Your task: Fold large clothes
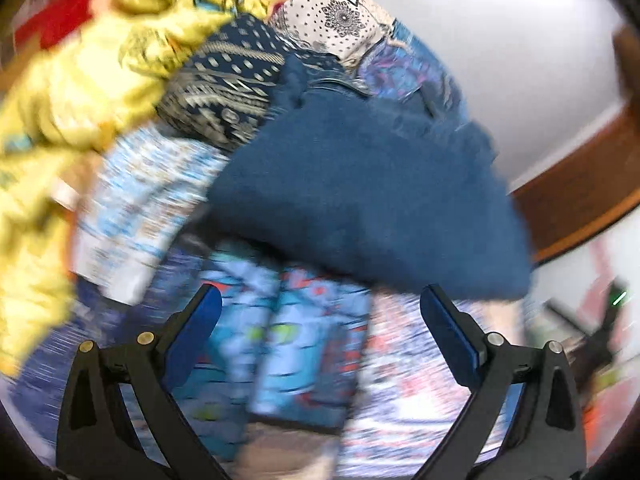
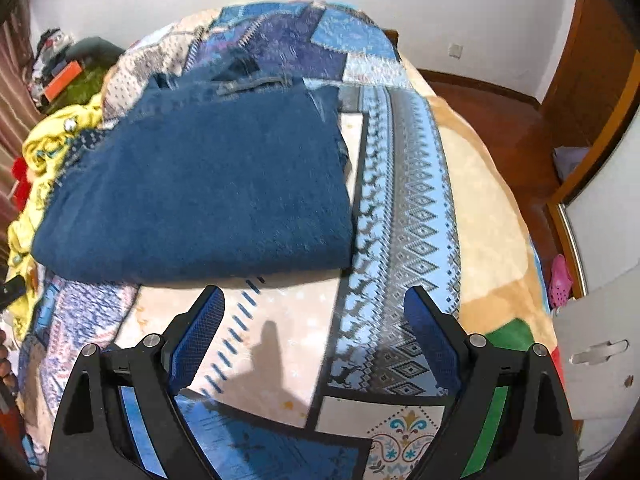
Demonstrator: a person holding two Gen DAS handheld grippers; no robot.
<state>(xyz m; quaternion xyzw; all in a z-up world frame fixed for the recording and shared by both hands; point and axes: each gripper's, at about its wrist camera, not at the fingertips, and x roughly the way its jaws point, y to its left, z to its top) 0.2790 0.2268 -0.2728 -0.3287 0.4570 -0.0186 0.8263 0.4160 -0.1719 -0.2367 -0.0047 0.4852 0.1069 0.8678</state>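
— Where's the garment from where you stand?

— The blue garment [image 2: 200, 188] lies folded on the quilt [image 2: 404, 216], straight ahead of my right gripper [image 2: 314, 312]. Its near folded edge runs crosswise just beyond my fingertips, close but not touching. The long axis, as I judge it, runs away from me, with a waistband-like seam at the far end.

— And your left?

— My left gripper [image 1: 320, 312] sees the same garment [image 1: 372, 200] ahead and off to its right, so the near left corner is its side. That view is badly smeared, so I can't tell the gap there. A yellow cloth [image 1: 80, 92] and a dark patterned one [image 1: 228, 92] are heaped to the left, just beside the garment.

— Anything in your jaws?

— No. Both pairs stand wide apart with nothing between the pads; I see only quilt through the gap.

— Which hand is nearer?

— The right, I'd say: the edge sits squarely in front of it. If another fold is wanted, I judge each hand takes its own near corner and carries it along the long axis toward the far end.
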